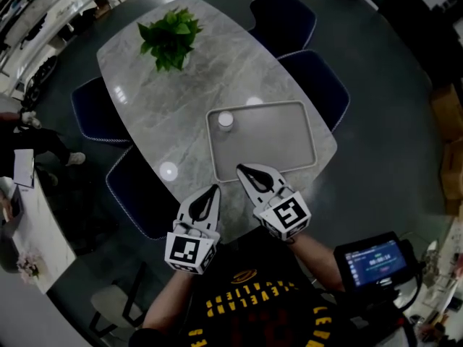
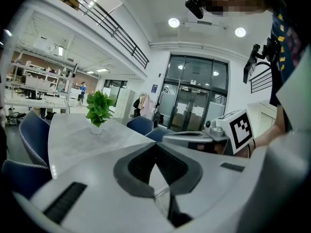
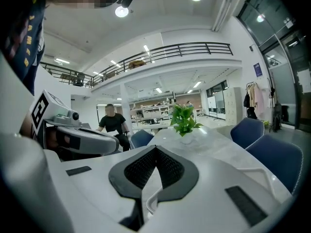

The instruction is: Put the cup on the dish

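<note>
The cup [image 1: 226, 121] stands upright inside the dish [image 1: 312, 144], a shallow rectangular tray, close to its 11 o'clock corner. Judged from that, the placing looks done. Both tools are empty, with their jaws pressed together. The left tool [image 1: 215, 189] hangs over the near edge of the counter [image 1: 159, 114], at 7 o'clock from the dish. The right tool [image 1: 241, 168] has its tip just over the dish's near rim, beside the 7 o'clock corner.

The likeliest slip is the right tool dipping and catching that rim. The tray would then skid, and a light cup on it could slide or tip. The dish's 4 o'clock corner lies close to the counter's edge, so a shove toward 3 o'clock could leave it overhanging. If the cup needed moving again, a tool reaching in with its jaws together would only poke it. The cup sits so near the corner wall that a push toward 11 o'clock could topple it over the rim.

There is plenty of room elsewhere. The dish is bare from the cup out to 3 and 5 o'clock. The counter lies open from 9 to 11 o'clock of the dish, with the plant [image 1: 171, 38] well apart at the far end. Blue chairs [image 1: 317, 85] are tucked along the counter's edges at 1 to 2 o'clock and at 9 o'clock. The easiest way out for both tools is back toward 6 o'clock.
</note>
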The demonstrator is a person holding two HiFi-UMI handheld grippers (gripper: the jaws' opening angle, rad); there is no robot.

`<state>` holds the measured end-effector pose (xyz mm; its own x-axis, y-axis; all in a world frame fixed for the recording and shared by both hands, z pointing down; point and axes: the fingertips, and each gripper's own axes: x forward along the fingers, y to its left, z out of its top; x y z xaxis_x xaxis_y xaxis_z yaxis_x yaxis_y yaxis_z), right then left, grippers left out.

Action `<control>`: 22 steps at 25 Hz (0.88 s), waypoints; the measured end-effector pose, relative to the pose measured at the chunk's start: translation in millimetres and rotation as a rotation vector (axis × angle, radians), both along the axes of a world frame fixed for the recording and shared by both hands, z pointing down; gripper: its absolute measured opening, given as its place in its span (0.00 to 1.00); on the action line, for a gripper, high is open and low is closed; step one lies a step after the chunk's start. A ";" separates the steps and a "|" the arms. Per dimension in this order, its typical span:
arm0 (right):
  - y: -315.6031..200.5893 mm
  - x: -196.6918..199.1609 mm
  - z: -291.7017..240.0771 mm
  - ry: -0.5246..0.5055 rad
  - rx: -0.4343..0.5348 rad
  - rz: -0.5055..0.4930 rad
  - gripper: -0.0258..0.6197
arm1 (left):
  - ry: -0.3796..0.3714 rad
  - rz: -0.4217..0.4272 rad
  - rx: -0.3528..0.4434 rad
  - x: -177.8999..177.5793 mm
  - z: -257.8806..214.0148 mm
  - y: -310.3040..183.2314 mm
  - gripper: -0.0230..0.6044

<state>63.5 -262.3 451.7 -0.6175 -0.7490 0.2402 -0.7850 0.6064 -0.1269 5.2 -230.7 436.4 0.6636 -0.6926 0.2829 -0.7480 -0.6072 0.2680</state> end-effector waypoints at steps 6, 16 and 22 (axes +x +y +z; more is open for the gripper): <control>16.7 -12.5 -18.4 -0.011 0.038 0.008 0.05 | 0.007 -0.005 0.032 -13.9 -13.7 10.9 0.04; 66.7 -56.6 -48.6 -0.022 0.069 -0.031 0.05 | 0.060 0.004 0.040 -35.5 -31.4 47.4 0.04; 94.0 -61.8 -57.9 -0.006 0.083 -0.019 0.05 | 0.064 0.043 0.077 -37.2 -38.4 68.3 0.04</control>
<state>1.8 -168.3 393.8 -0.6329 -0.7545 0.1738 -0.7727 0.6297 -0.0804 -32.1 -162.4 397.9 0.7084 -0.6808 0.1860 -0.7034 -0.6593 0.2656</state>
